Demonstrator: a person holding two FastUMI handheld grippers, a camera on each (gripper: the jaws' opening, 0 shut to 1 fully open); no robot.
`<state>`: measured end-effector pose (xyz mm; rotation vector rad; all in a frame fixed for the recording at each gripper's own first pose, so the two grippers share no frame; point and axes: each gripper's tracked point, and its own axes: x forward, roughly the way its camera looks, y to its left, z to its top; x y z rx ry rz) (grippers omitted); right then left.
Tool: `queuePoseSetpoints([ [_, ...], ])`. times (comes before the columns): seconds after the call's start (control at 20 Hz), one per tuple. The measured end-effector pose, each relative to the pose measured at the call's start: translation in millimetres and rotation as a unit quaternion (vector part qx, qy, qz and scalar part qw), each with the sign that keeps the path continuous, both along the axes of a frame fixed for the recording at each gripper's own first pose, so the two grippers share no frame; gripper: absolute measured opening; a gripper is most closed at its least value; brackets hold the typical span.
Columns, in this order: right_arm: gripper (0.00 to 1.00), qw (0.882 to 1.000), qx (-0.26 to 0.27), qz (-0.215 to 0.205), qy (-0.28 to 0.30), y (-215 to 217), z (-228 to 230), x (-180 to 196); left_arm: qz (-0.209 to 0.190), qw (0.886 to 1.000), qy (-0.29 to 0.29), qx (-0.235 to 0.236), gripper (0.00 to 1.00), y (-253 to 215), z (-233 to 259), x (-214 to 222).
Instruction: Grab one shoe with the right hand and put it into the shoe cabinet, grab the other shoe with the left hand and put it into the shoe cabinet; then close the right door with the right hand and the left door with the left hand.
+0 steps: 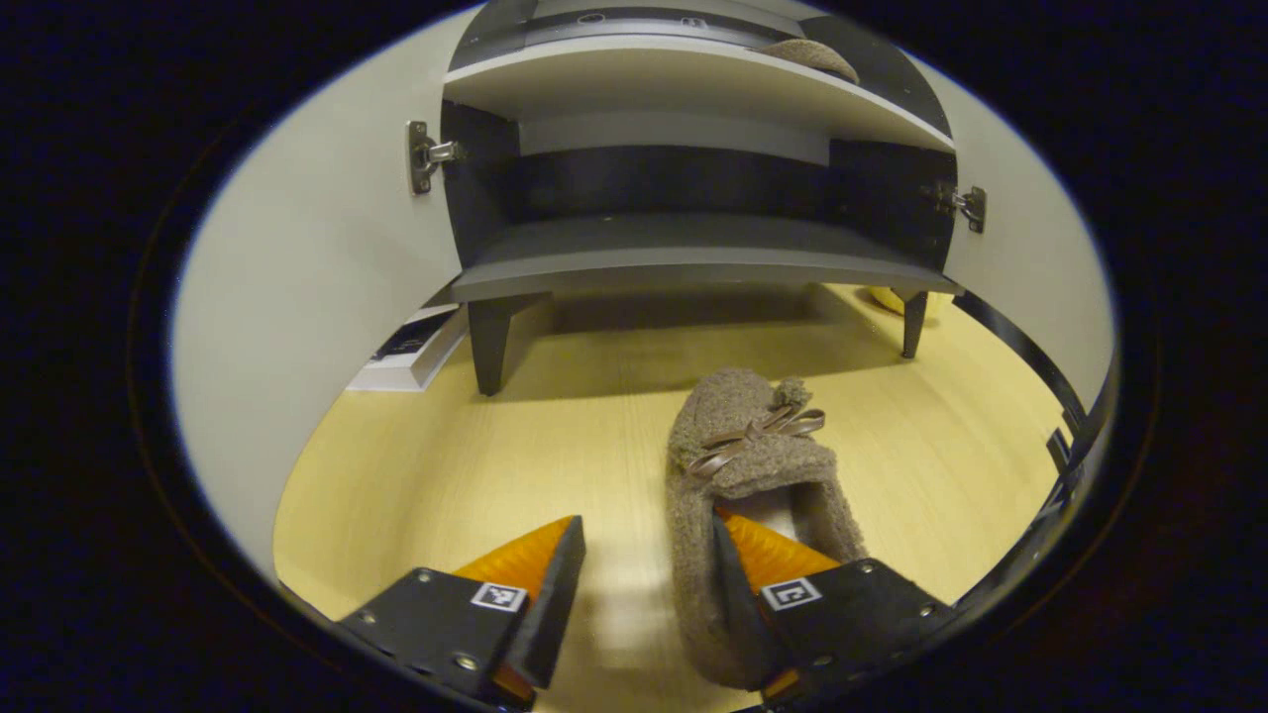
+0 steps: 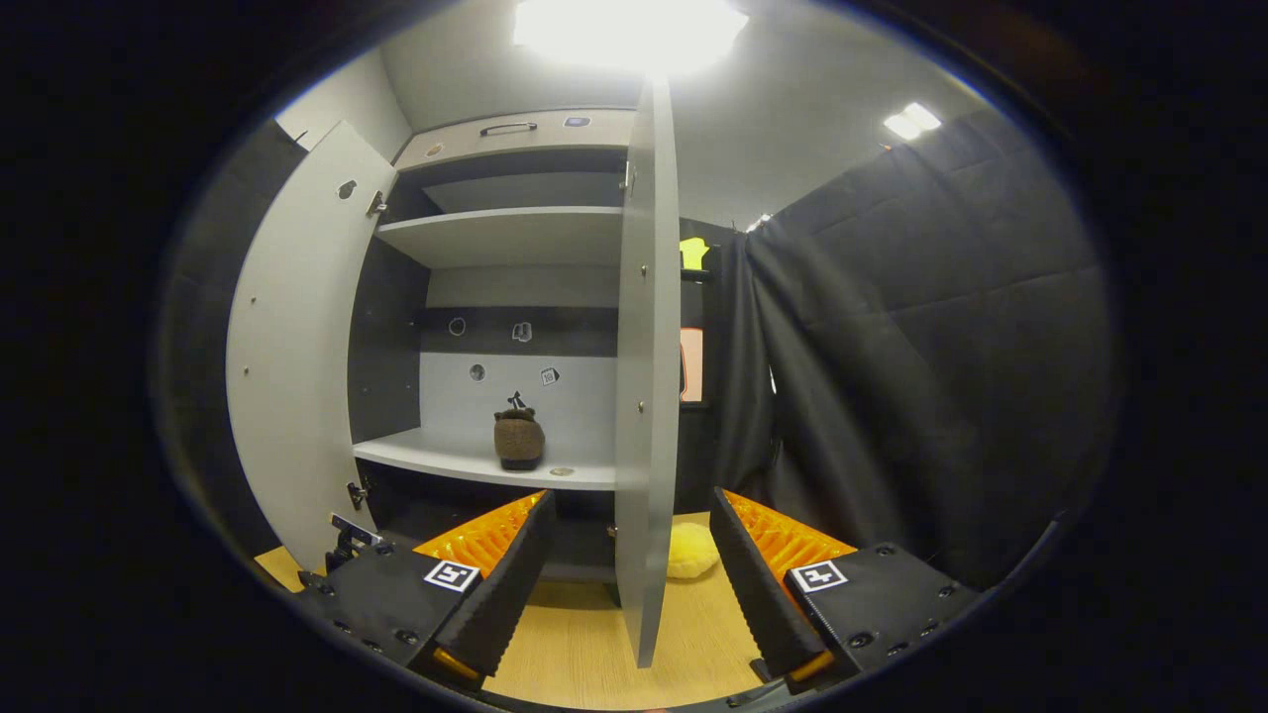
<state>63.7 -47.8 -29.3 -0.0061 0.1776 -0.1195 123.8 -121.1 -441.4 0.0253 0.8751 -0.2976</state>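
In the left gripper view, the left gripper (image 1: 644, 594) is low over the pale wooden floor (image 1: 446, 456) with its fingers spread wide. A brown woolly shoe (image 1: 738, 475) with a ribbon bow on its toe lies on the floor, toe pointing toward the shoe cabinet (image 1: 693, 248). The gripper's right finger (image 1: 763, 564) sits inside the shoe's opening at the heel end, while the left finger (image 1: 540, 574) is out over bare floor to the left of the shoe, so the near-left side wall of the shoe lies between the two fingers, not yet pinched. Farther off, the cabinet stands on dark legs with both doors swung open; the left door (image 1: 297, 297) fills the left side. On the shelf above, at the far right, the tip of the other shoe (image 1: 812, 54) is visible.

In the right gripper view, the right gripper (image 2: 629, 564) hovers in front of the cabinet (image 2: 495, 297) with fingers wide apart and nothing held. The open right door (image 2: 646, 396), seen edge on, stands between the two fingers. A brown shoe (image 2: 519, 439) rests on the middle shelf (image 2: 436, 458), toward its right end. A yellow fluffy object (image 2: 690, 551) lies on the floor beyond the right door, beside the black curtain (image 2: 911, 347)
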Motion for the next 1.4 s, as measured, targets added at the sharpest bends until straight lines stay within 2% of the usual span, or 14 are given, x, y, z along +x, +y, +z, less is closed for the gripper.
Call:
queuePoseSetpoints([
  [0.05,0.98,1.0,0.002,0.001,0.0,2,0,-1,-0.003,1.0,0.003,0.005,0.78,0,-3,-2],
  [0.1,0.98,1.0,0.003,0.002,0.0,2,0,-2,-0.008,1.0,0.005,-0.008,0.67,-10,-3,-2],
  [0.2,0.98,1.0,0.004,0.005,0.004,6,-3,-2,-0.016,1.0,0.018,-0.019,0.61,-15,-2,-7],
  [0.25,0.98,1.0,0.004,0.006,0.005,7,-4,-3,-0.03,0.999,0.025,-0.035,0.49,-24,-11,-10],
  [0.35,0.98,1.0,0.0,0.008,0.006,9,-2,-4,-0.023,0.999,0.023,-0.021,0.11,-23,-1,-7],
  [0.4,0.98,1.0,-0.002,0.009,0.005,10,-1,-6,-0.025,0.999,0.015,-0.014,0.16,-21,-1,-3],
  [0.5,0.98,1.0,-0.006,0.012,0.003,12,0,-7,-0.012,0.999,0.019,-0.023,0.02,-23,1,-3],
  [0.55,0.98,1.0,-0.008,0.013,0.004,12,-1,-10,-0.002,0.999,0.022,-0.033,0.07,-23,3,-1],
  [0.6,0.98,1.0,-0.008,0.015,0.004,12,-1,-12,0.008,0.999,0.022,-0.043,0.02,-21,8,1],
  [0.65,0.98,1.0,-0.008,0.016,0.005,12,0,-13,0.015,0.998,0.021,-0.05,0.01,-20,12,4],
  [1.0,0.98,0.999,-0.009,0.038,0.0,19,4,-17,0.037,0.998,-0.007,-0.059,0.01,-2,46,21],
  [1.4,0.98,0.998,-0.012,0.058,-0.016,27,16,-22,0.052,0.99,-0.094,-0.088,0.01,11,142,33],
])
